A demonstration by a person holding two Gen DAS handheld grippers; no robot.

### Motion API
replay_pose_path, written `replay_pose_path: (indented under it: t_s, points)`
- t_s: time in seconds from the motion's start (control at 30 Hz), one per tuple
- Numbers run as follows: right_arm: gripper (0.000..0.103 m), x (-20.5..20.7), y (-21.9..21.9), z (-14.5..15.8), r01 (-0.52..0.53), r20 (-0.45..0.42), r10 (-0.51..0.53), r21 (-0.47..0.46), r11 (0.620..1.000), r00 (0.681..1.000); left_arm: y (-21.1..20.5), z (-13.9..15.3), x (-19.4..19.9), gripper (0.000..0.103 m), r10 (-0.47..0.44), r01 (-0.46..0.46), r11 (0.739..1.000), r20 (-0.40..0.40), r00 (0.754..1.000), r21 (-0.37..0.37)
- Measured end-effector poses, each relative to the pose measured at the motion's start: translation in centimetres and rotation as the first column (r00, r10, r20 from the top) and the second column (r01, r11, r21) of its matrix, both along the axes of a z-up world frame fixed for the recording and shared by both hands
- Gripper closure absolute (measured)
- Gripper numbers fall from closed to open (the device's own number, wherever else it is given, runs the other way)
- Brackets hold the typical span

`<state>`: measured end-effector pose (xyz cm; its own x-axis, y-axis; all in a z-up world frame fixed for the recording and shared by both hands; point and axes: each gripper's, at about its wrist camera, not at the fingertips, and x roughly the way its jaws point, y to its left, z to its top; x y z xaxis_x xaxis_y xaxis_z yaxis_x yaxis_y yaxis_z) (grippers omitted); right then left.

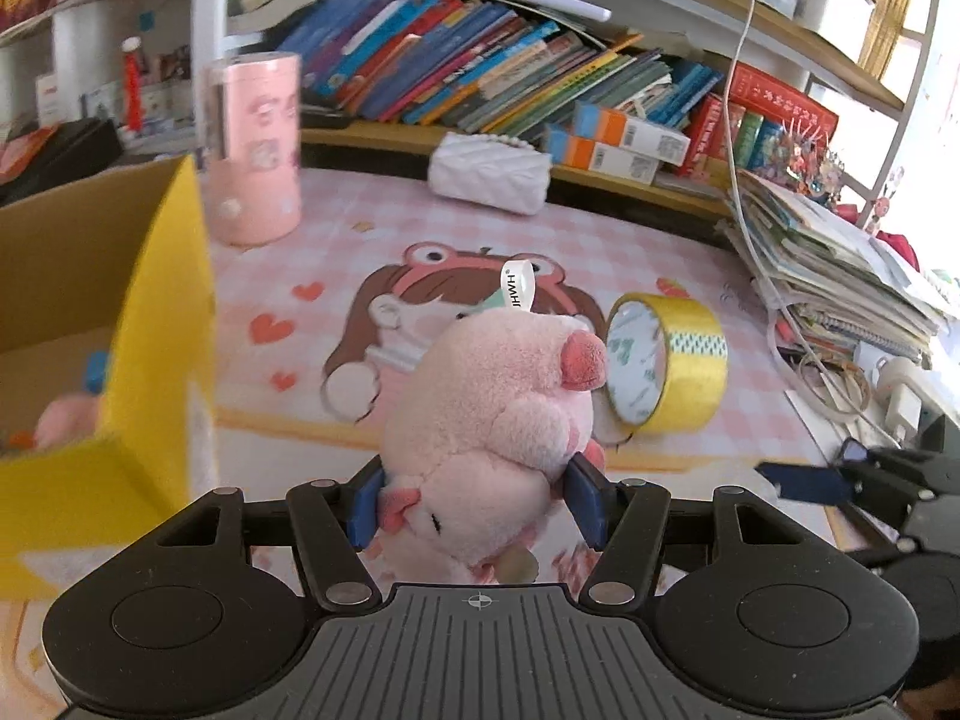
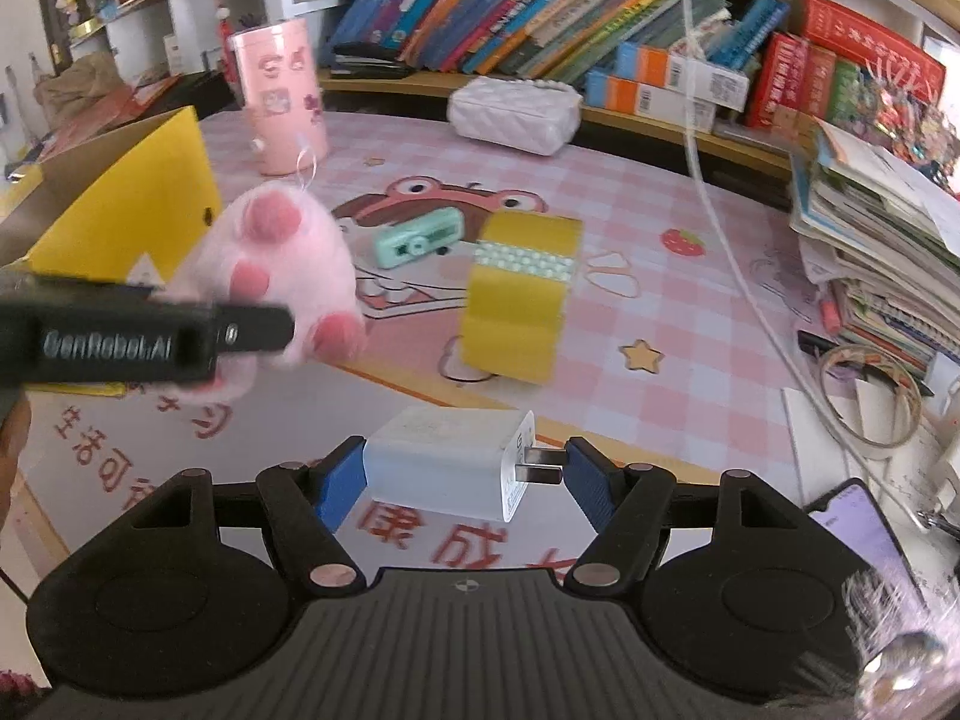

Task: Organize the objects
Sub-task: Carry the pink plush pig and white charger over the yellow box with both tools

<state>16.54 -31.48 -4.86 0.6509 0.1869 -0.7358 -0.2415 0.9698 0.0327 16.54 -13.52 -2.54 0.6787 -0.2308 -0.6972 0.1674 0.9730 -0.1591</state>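
Left wrist view: the left gripper [image 1: 477, 495] pinches a pink plush pig toy [image 1: 498, 414] between its 2 blue pads, lifted above the pink checked mat [image 1: 690, 252], beside an open yellow cardboard box [image 1: 150, 324]. A roll of yellow tape [image 1: 672, 363] stands on edge just behind.

Right wrist view: the right gripper [image 2: 465, 477] clamps a white plastic charger plug [image 2: 444, 459] end to end; a mint-green device [image 2: 420, 238] lies on the mat behind the roll.

A child's study corner at home, shown by a desk covered with a pink checked cartoon-printed mat [image 2: 660, 312], a shelf packed with colourful leaning schoolbooks [image 1: 480, 72], a stack of worn workbooks piled alongside [image 2: 876, 252], a pink cylindrical cartoon-decorated container [image 1: 255, 150]
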Motion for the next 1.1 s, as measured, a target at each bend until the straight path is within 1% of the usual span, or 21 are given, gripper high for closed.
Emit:
replay_pose_path:
  t_s: [0.17,0.6,0.9,1.1]
  points:
    - [0.034,-1.3,2.4,0.6,-0.029,0.018,0.029,-0.009,1.0,0.999,1.7,0.1,-2.5,0.043,-0.01,0.01,1.0,0.003,1.0,-0.001]
    - [0.034,-5.9,8.4,1.4,-0.022,0.025,0.023,-0.021,1.0,0.999,8.2,1.2,-8.4,0.043,0.021,-0.021,1.0,0.031,0.999,-0.019]
    - [0.034,-9.0,12.7,1.3,-0.012,0.011,0.012,-0.004,1.0,1.0,13.0,1.2,-12.2,0.043,0.06,-0.06,0.998,0.01,0.998,-0.015]
    - [0.034,-10.8,15.9,1.0,-0.034,0.001,0.034,0.01,0.999,0.999,16.2,0.9,-14.2,0.043,0.092,-0.092,0.996,-0.006,0.996,-0.009]
